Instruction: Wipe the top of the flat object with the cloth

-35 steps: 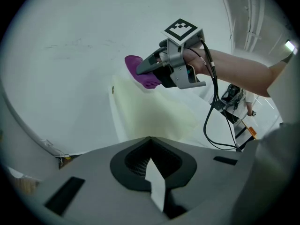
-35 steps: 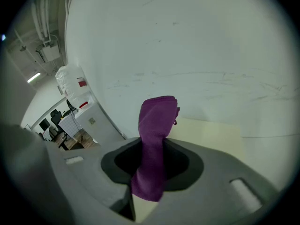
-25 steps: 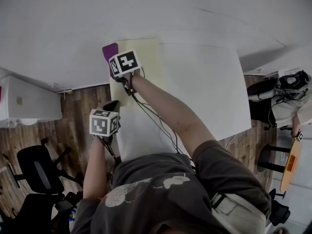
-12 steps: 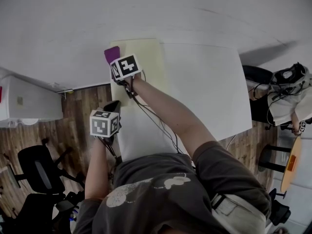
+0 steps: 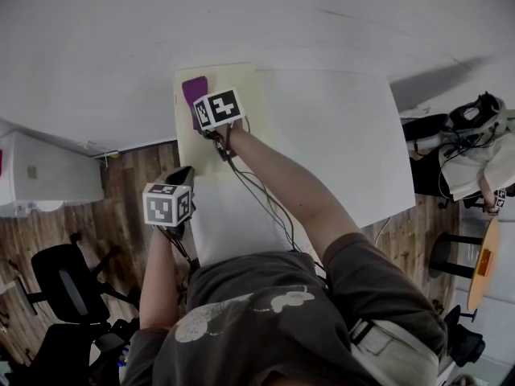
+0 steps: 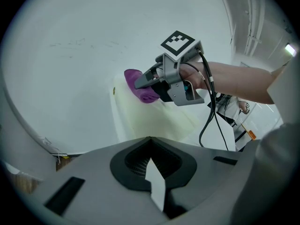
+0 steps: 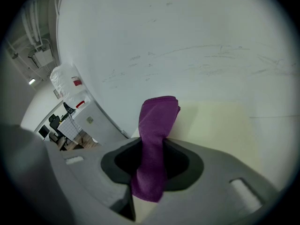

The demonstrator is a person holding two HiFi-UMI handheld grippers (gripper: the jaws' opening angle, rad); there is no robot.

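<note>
Head view: the right gripper (image 5: 203,117) is carrying the purple cloth (image 5: 195,89) farther onto the pale yellow flat object (image 5: 245,87), away from the left edge it overhung a second ago. The left gripper (image 5: 183,179) is hovering at the white table's (image 5: 338,151) edge.

Left gripper view: its jaws are pressing together, empty.

Right gripper view: the jaws are pinching the cloth, whose folded end is resting on the flat object.

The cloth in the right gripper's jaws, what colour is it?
Purple. The cloth shows best in the right gripper view.
</note>
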